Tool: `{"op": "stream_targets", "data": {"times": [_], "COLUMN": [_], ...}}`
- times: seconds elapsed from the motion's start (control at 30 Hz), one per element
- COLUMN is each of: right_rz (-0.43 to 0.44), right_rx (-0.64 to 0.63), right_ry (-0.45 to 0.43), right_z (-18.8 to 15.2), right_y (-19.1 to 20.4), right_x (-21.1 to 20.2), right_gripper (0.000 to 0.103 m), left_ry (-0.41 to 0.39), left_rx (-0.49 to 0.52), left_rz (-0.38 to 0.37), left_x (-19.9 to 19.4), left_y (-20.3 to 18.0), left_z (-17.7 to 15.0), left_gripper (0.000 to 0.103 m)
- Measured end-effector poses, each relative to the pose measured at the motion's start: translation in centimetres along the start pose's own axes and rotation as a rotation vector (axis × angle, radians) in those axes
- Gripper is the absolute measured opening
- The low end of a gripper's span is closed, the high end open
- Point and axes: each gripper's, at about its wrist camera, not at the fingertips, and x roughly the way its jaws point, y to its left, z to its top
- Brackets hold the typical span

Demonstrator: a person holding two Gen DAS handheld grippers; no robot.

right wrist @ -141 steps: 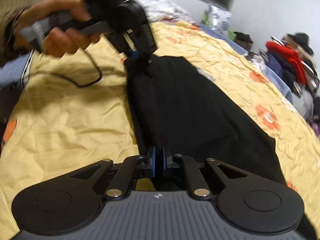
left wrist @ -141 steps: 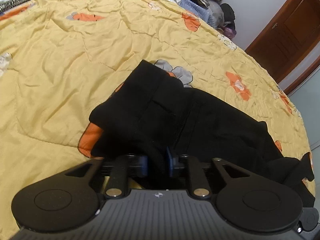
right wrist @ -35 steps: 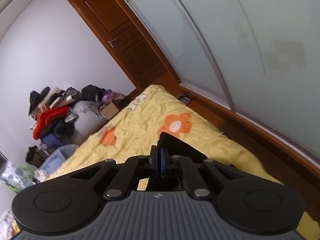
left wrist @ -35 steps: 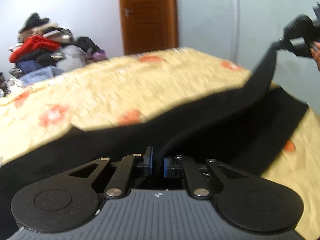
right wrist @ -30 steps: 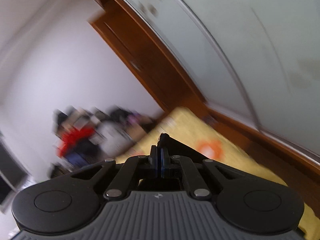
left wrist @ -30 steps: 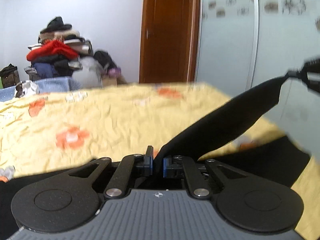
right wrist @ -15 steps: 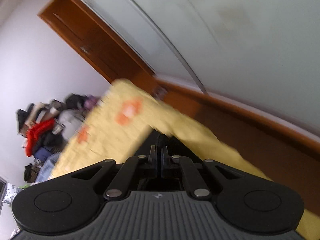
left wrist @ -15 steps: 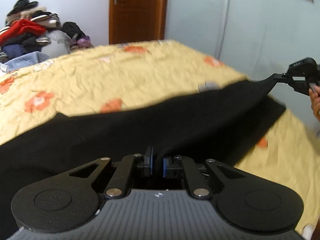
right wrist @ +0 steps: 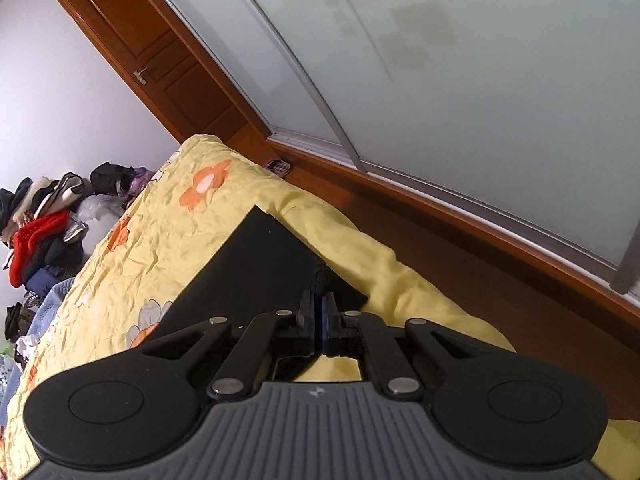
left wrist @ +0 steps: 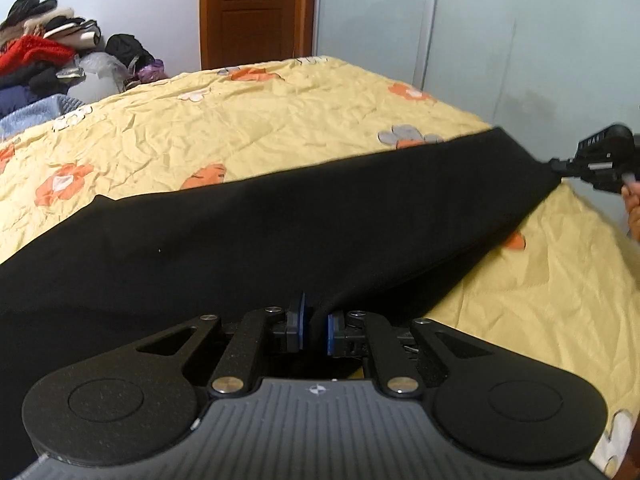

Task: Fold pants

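Black pants (left wrist: 248, 240) stretch in a long band across the near side of a bed (left wrist: 280, 120), held at both ends. The left tool (left wrist: 314, 330) is pinched on a fold of cloth at its fingertips, its blue pads nearly together with the fabric between them. The right tool (right wrist: 319, 322) is closed tight on a corner of the pants (right wrist: 256, 272) close to the bed's side edge, where the quilt drops toward the wooden floor (right wrist: 500, 280); from the left view the right tool (left wrist: 560, 165) shows at the far right, the cloth drawn taut to it.

The fabric looks soft, limp and light: it sags between the grips and would likely slump wherever it is let go, so corners and hem edges seem the best places to hold. It is unlikely to slip or tear.

Open quilt lies beyond the pants toward the bed's far edge, leaving room for laying them flat. The right end sits close to the side edge, where cloth could slide off. Piled clothes (left wrist: 36, 56) stand well apart, past the far corner.
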Motion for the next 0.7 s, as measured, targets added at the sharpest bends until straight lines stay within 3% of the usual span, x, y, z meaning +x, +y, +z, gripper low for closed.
{"op": "stream_targets", "data": {"times": [0.1, 0.2, 0.3, 0.4, 0.47, 0.57, 0.63, 0.7], "right_rz": [0.043, 0.100, 0.226, 0.312, 0.254, 0.090, 0.040, 0.025], "right_rx": [-0.018, -0.087, -0.156, -0.179, -0.171, -0.090, -0.008, 0.038], "right_ry": [-0.003, -0.030, -0.140, -0.229, -0.221, -0.098, -0.037, -0.010], "right_z": [1.8, 4.4, 6.8, 7.2, 6.1, 3.5, 1.5, 0.0], "right_y": [2.0, 6.0, 10.7, 11.5, 9.7, 4.8, 1.5, -0.4], "right_x": [0.7, 1.1, -0.7, -3.6, -3.6, -1.0, 0.5, 1.2], "right_gripper": [0.004, 0.004, 0.004, 0.004, 0.004, 0.004, 0.004, 0.004], "left_ry": [0.000, -0.051, -0.160, -0.229, -0.189, -0.044, 0.035, 0.006], "left_rx": [-0.068, -0.122, -0.156, -0.121, -0.066, 0.006, 0.016, 0.047], "left_rz": [-0.011, 0.033, 0.096, 0.108, 0.078, 0.035, 0.031, 0.052], "left_x": [0.3, -0.2, -2.2, -3.7, -3.0, -0.3, 1.2, 0.9], "left_y": [1.4, 2.5, 3.2, 2.7, 1.6, -0.2, -0.8, -1.1], "left_z": [1.0, 2.7, 4.4, 4.7, 3.8, 1.3, -0.1, -0.4], "left_gripper": [0.013, 0.013, 0.013, 0.014, 0.016, 0.018, 0.018, 0.018]}}
